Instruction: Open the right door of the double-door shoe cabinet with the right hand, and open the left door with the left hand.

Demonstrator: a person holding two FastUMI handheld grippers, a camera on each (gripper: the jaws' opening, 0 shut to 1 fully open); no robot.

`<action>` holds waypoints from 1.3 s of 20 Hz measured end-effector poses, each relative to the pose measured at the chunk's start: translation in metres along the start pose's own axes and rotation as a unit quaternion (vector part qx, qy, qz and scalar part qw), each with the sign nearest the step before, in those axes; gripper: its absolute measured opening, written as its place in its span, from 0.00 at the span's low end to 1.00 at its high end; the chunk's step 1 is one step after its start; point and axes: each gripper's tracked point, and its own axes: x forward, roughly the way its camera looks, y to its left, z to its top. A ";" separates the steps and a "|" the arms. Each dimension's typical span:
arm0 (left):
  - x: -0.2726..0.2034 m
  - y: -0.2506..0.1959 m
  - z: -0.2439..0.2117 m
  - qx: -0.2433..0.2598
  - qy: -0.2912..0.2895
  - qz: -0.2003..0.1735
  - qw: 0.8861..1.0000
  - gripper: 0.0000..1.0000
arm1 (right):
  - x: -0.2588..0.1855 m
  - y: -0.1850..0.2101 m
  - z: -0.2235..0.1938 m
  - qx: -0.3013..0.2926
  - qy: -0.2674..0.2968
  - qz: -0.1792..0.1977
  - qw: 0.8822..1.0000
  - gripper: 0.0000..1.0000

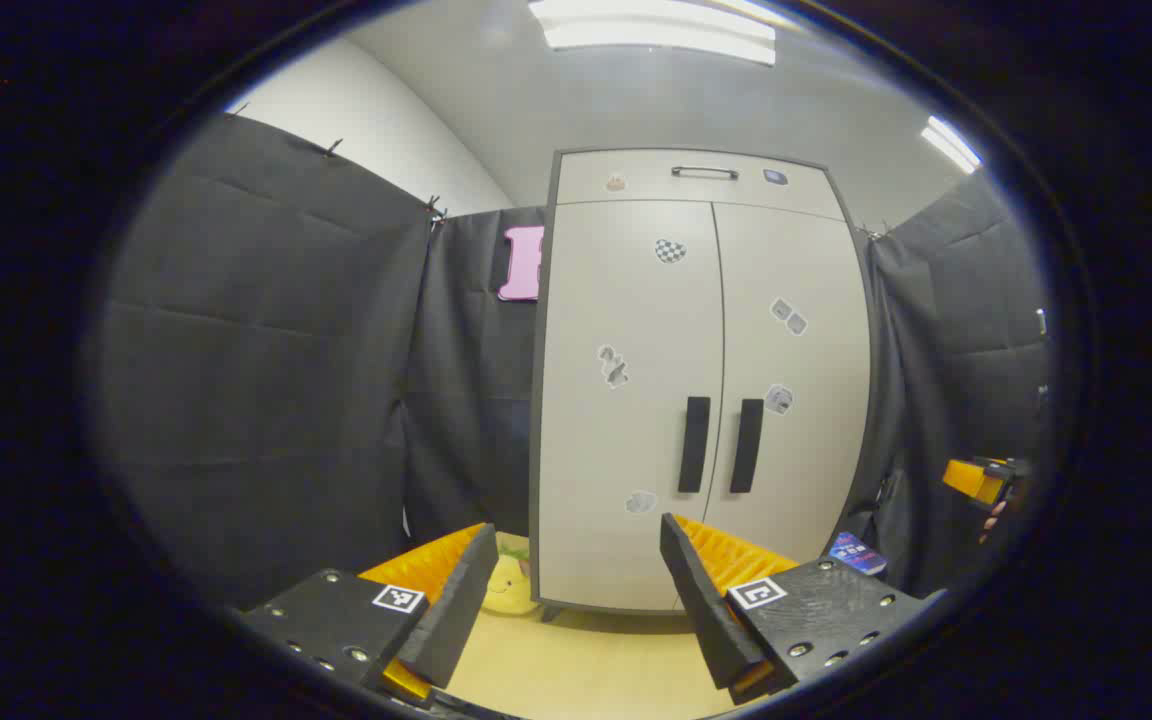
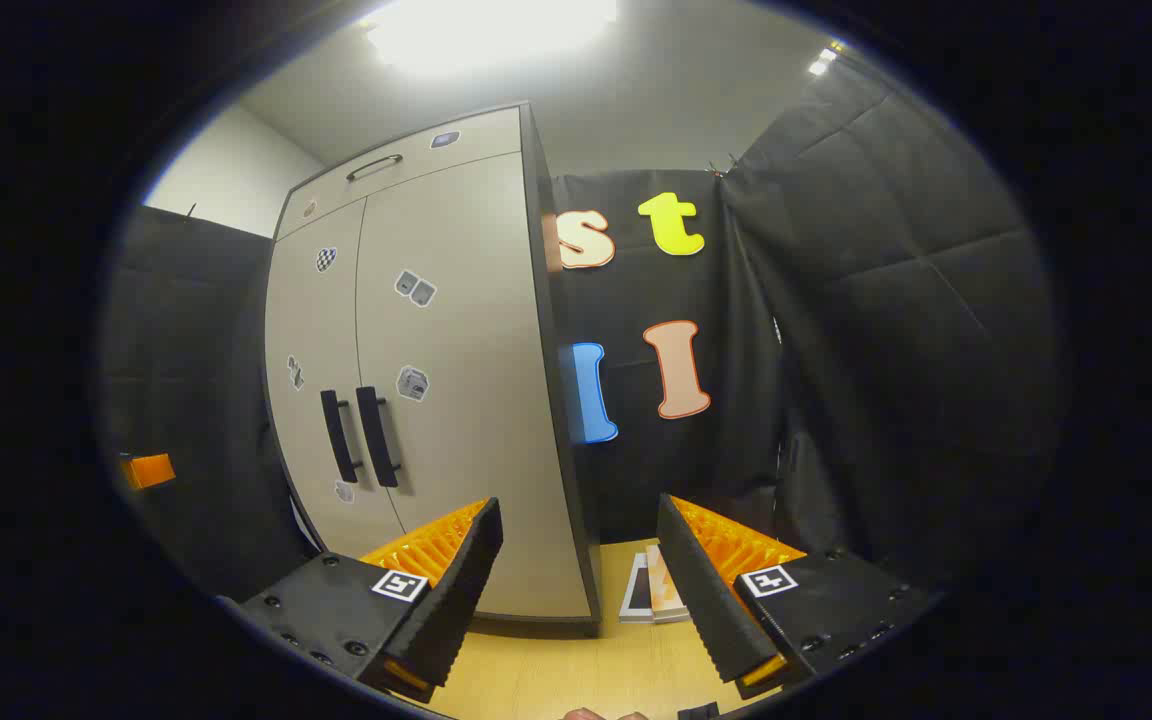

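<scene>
The shoe cabinet (image 1: 636, 400) stands upright on the wooden floor (image 1: 576, 670) against the booth's back wall, with the left door (image 1: 626, 420) and right door (image 1: 796, 400) both closed and two dark handles (image 1: 694, 444) side by side. Left tongs (image 1: 576, 560) and right tongs (image 2: 576, 560) are spread apart, grasping nothing, well short of the cabinet.

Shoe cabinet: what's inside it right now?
Cannot be seen: both doors of the shoe cabinet are shut, left door and right door meeting at the two dark handles. Only stickers on the fronts show.
</scene>
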 end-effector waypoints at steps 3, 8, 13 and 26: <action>0.004 -0.016 0.003 0.008 -0.010 -0.016 1.000 0.95 | -0.005 -0.003 -0.008 0.005 0.008 -0.012 1.000 0.98; 0.010 -0.005 0.009 0.031 -0.050 -0.009 0.998 0.95 | -0.009 0.009 -0.018 0.028 0.020 -0.039 0.999 0.98; 0.019 0.016 -0.003 0.016 -0.046 -0.037 0.998 0.94 | -0.014 0.032 -0.012 0.027 0.011 -0.057 0.998 0.98; 0.027 0.073 -0.028 0.055 -0.051 -0.046 0.996 0.95 | 0.025 0.110 0.014 -0.008 -0.006 -0.051 0.999 0.98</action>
